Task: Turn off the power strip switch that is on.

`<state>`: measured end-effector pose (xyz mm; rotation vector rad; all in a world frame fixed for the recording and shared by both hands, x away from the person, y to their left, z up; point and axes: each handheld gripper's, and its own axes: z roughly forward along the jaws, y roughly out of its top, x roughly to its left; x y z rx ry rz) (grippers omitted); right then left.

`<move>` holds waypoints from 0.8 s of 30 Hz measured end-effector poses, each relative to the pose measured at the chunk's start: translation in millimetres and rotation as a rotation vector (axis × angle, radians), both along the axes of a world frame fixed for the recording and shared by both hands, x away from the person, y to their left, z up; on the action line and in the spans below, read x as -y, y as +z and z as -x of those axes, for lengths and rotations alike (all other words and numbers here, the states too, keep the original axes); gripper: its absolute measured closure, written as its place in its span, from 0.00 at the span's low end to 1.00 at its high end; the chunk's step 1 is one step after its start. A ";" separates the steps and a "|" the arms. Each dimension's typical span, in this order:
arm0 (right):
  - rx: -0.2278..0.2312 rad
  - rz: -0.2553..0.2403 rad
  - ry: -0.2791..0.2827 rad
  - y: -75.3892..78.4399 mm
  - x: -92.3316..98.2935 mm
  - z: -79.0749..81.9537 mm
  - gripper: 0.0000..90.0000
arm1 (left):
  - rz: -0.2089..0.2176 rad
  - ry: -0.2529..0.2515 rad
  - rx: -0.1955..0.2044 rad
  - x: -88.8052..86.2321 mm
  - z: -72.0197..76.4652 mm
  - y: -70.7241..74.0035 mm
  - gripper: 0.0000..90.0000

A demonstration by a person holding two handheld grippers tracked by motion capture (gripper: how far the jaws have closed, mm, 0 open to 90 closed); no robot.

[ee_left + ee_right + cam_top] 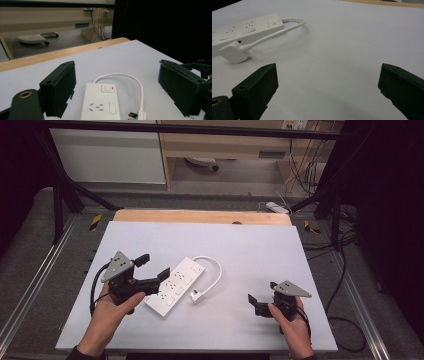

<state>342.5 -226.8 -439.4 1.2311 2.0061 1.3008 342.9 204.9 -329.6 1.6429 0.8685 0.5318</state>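
A white power strip (pixel 176 285) lies slantwise on the pale table top (pixel 250 250), its short white cable (pixel 216 269) looping back to a plug (pixel 196 295) beside it. My left gripper (pixel 153 266) hovers at the strip's left side, jaws open. In the left gripper view the strip (pixel 100 105) lies between the jaws of that gripper (pixel 116 67) with a gap on each side, and the plug (pixel 138 115) is near the right jaw. My right gripper (pixel 263 292) stands open over bare table to the right. Its own view (pixel 327 75) has the strip (pixel 244 30) and plug (pixel 233 51) at upper left.
A wooden strip (pixel 200 216) runs along the table's far edge. Black frame bars (pixel 60 195) and cables (pixel 345 320) flank the table. Beyond it stand a cabinet (pixel 110 155) and a wooden desk (pixel 225 145).
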 end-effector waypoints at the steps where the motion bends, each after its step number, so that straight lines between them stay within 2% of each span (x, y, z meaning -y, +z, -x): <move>1: 0.000 0.000 0.000 0.0 -0.2 -0.1 0.04 | 0.007 -0.007 0.004 0.4 -0.2 -0.2 0.18; 3: 0.001 0.002 0.004 0.0 -0.7 -0.2 0.04 | 0.024 -0.018 0.004 3.0 -1.4 -1.4 0.26; 4: 0.001 0.002 0.004 0.0 -0.7 -0.2 0.04 | 0.023 -0.022 0.005 5.1 -1.7 -2.1 0.26; 11: -0.001 -0.002 0.003 0.5 0.2 0.3 0.04 | 0.007 -0.034 0.001 13.6 -3.1 -5.9 0.39; 13: 0.002 -0.002 0.003 0.7 0.5 0.3 0.04 | 0.000 -0.040 0.001 14.6 -3.4 -6.8 0.48; 15: 0.000 -0.003 0.004 0.7 0.2 0.4 0.04 | -0.002 -0.045 -0.002 15.7 -3.7 -8.0 0.50; 20: 0.001 0.002 0.004 0.6 0.0 0.4 0.04 | -0.009 -0.054 -0.014 18.4 -4.7 -11.2 0.67; 24: -0.001 -0.001 0.004 0.7 0.3 0.4 0.04 | 0.000 -0.058 0.000 18.8 -4.7 -12.7 0.75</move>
